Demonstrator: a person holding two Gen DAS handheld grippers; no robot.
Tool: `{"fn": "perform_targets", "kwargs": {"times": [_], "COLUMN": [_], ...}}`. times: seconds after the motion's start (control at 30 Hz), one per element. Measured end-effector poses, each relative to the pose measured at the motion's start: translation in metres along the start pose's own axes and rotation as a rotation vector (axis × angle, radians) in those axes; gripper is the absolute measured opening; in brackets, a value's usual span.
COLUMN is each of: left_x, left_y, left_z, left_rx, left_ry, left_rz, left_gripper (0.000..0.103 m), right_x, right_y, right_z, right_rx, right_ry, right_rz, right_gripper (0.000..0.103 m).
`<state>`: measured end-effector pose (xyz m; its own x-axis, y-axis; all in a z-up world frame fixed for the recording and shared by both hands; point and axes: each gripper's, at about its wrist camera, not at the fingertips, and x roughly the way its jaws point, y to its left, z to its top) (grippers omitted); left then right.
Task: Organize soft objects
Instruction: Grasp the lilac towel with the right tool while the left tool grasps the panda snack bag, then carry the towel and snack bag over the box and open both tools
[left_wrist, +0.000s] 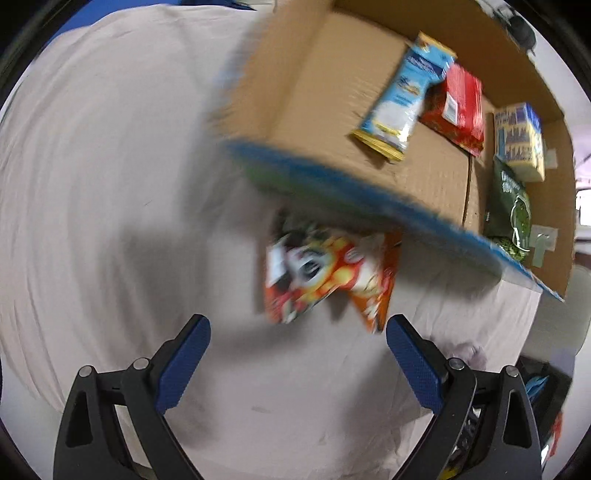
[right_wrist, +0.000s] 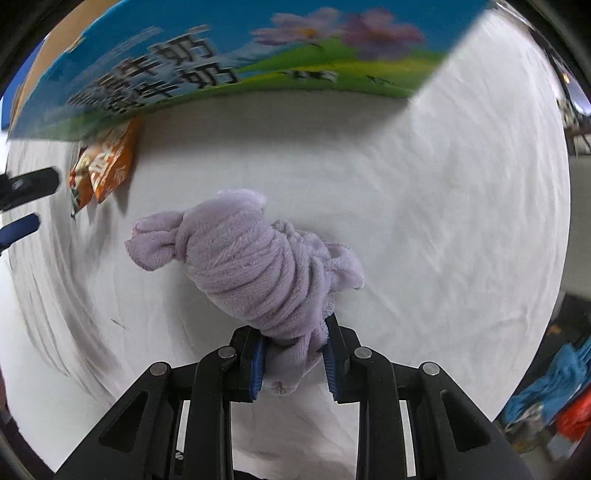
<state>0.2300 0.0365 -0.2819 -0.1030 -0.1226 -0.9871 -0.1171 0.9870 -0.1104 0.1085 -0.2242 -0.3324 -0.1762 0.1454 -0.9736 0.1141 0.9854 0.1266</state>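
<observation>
Right claw (right_wrist: 293, 363): pressed onto a lilac towel (right_wrist: 255, 266), pinching its near end between the blue pads (right_wrist: 258, 363). The towel is a twisted, knotted roll; its long axis runs away from the claw toward the upper left of the right wrist view, the far end flaring into a loose ear. It appears lifted or dragged just above the white sheet (right_wrist: 443, 221) covering the counter; we cannot tell whether the far end touches.

The cardboard box (right_wrist: 236, 62) fills the top of the same view, printed side toward us, so the towel points roughly at it.

Left claw (left_wrist: 297, 332): spread wide, holding nothing. An orange snack bag (left_wrist: 321, 277) lies on the sheet just ahead, between the fingers' lines and slightly right of centre, its top tucked against the box's blue edge. Strong blur here, so detail is uncertain.

Left wrist view, upper right: the box (left_wrist: 332, 92) is open, with a blue-and-white packet (left_wrist: 406, 99), red packet (left_wrist: 458, 107), blue-and-yellow carton (left_wrist: 519, 140) and green packet (left_wrist: 511, 210) along its inner wall.

Our reading: the right hand is nearer to delivering; the towel must rise over the box's near wall. The left hand is posed low, aimed at the snack bag, wide enough to take it.
</observation>
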Motion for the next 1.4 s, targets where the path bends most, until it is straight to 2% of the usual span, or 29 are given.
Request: {"fn": "perform_targets", "kwargs": {"times": [0.07, 0.17, 0.3, 0.33, 0.37, 0.4, 0.47, 0.67, 0.9, 1.07, 1.3, 1.33, 1.4], "left_x": [0.015, 0.034, 0.05, 0.051, 0.052, 0.051, 0.049, 0.043, 0.027, 0.01, -0.043, -0.053, -0.078], "left_y": [-0.007, -0.019, -0.029, -0.031, -0.03, -0.03, -0.033, -0.045, -0.043, -0.051, -0.075, -0.071, -0.072], "left_z": [0.01, 0.022, 0.029, 0.03, 0.029, 0.027, 0.023, -0.019, -0.083, -0.117, -0.162, -0.148, -0.148], "left_rx": [0.034, 0.065, 0.103, 0.114, 0.109, 0.097, 0.106, 0.129, 0.158, 0.178, 0.217, 0.221, 0.224], "left_ry": [0.015, 0.034, 0.031, 0.02, 0.013, 0.008, -0.012, -0.053, -0.098, -0.134, -0.235, -0.246, -0.28], "left_rz": [0.039, 0.087, 0.115, 0.097, 0.071, 0.046, 0.055, 0.06, 0.069, 0.052, 0.006, 0.0, -0.021], "left_gripper": [0.098, 0.098, 0.097, 0.094, 0.083, 0.078, 0.073, 0.064, 0.06, 0.058, 0.058, 0.058, 0.058], "right_x": [0.003, 0.004, 0.004, 0.005, 0.007, 0.009, 0.013, 0.015, 0.003, -0.016, -0.059, -0.067, -0.083], "right_y": [0.001, -0.009, -0.018, -0.018, -0.019, -0.014, -0.007, 0.008, 0.022, 0.027, 0.041, 0.044, 0.05], "right_z": [0.006, -0.002, 0.0, 0.005, 0.005, 0.006, -0.005, -0.004, -0.01, -0.014, -0.023, -0.024, -0.026], "right_rx": [0.014, 0.023, 0.028, 0.027, 0.026, 0.023, 0.016, 0.009, 0.024, 0.036, 0.016, 0.013, 0.002], "right_ry": [0.0, 0.001, 0.003, 0.004, 0.004, 0.004, 0.005, 0.004, -0.016, -0.051, -0.129, -0.143, -0.171], "right_rz": [0.003, 0.005, 0.001, -0.004, -0.009, -0.012, -0.017, -0.019, 0.005, 0.039, 0.078, 0.085, 0.098], "right_gripper": [0.028, 0.028, 0.028, 0.028, 0.028, 0.028, 0.028, 0.028, 0.028, 0.027, 0.027, 0.027, 0.027]}}
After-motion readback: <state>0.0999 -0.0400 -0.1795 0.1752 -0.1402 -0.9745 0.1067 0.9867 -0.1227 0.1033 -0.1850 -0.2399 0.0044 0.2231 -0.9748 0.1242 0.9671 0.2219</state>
